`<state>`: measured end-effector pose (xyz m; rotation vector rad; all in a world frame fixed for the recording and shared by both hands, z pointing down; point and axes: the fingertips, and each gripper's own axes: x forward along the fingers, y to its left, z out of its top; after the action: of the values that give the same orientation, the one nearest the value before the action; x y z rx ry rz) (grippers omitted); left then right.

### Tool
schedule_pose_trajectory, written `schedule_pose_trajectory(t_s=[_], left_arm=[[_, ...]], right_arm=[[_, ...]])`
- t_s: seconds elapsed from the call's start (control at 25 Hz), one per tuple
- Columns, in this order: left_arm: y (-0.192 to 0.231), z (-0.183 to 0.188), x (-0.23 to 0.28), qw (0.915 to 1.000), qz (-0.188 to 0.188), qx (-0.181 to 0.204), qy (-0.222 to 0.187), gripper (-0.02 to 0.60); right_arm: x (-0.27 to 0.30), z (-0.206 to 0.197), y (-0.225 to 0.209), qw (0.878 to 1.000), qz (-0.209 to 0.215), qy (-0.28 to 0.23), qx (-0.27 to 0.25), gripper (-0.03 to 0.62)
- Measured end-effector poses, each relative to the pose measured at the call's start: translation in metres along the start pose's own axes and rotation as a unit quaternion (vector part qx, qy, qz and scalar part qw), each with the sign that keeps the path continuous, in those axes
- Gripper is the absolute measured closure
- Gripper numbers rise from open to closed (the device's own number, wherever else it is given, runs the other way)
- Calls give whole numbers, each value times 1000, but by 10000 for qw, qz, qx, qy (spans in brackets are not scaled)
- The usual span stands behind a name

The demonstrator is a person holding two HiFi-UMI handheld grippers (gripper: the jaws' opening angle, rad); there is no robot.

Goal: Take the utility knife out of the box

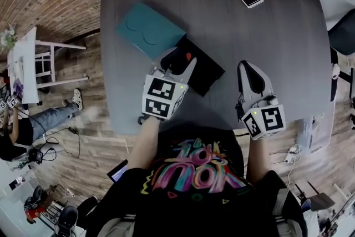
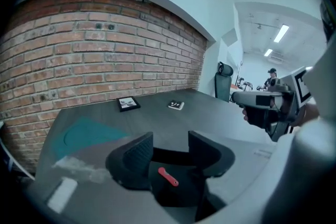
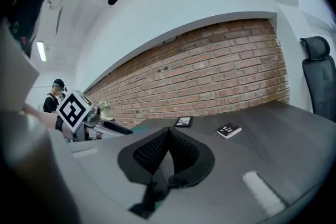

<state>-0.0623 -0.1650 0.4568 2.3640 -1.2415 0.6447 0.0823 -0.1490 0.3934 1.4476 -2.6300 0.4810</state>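
Left hand-held gripper (image 2: pixel 170 148) open over the box (image 1: pixel 206 72) near the bench (image 1: pixel 266 36) edge — utility knife (image 2: pixel 168 177) inside; right hand-held gripper (image 3: pixel 168 139) closed, well apart.

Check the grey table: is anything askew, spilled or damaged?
Nothing looks spilled or damaged. The only oddity is the flat teal lid, which lies off the open black box and sits skewed beside it.

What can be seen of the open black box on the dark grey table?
The shallow black rectangular box lies flat and open on the dark grey table, turned diagonally to the table's edges. It looks matte, perhaps card or foam. A small red elongated object, apparently the utility knife, lies inside. A teal lid lies flat against its far-left side. The left gripper hangs just over the box, jaws apart, gripping nothing.
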Motion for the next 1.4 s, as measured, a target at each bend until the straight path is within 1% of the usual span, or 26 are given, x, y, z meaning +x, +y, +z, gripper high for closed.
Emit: schedule_pose_trajectory(t_s=[0.2, 0.28, 0.4, 0.52, 0.76, 0.96, 1.12, 1.28, 1.4], left_arm=[[2, -16, 17, 9990, -11, -241, 388, 362], [2, -21, 23, 9984, 40, -267, 499, 347], [1, -32, 32, 9970, 120, -142, 754, 336], [1, -47, 39, 9937, 124, -16, 1115, 331], [4, -65, 53, 9877, 190, 37, 1552, 331], [4, -85, 64, 9765, 263, 139, 2133, 331], [4, -97, 71, 9702, 334, 232, 2390, 331], [7, -107, 77, 9611, 399, 513, 2683, 331], [10, -116, 79, 9559, 397, 504, 2866, 331]], right_arm=[[0, -5, -9, 10000, 11, 64, 61, 594], [0, -7, -14, 9999, -2, 76, 80, 594], [1, -8, -18, 9999, -5, 79, 118, 594], [3, -8, -20, 9999, 6, 73, 149, 594], [7, -12, -24, 9997, 38, 85, 219, 594], [6, -15, -27, 9996, 75, 93, 241, 594], [4, -15, -32, 9996, 82, 88, 257, 594], [2, -15, -37, 9996, 60, 103, 273, 594], [2, -16, -39, 9996, 31, 112, 263, 594]])
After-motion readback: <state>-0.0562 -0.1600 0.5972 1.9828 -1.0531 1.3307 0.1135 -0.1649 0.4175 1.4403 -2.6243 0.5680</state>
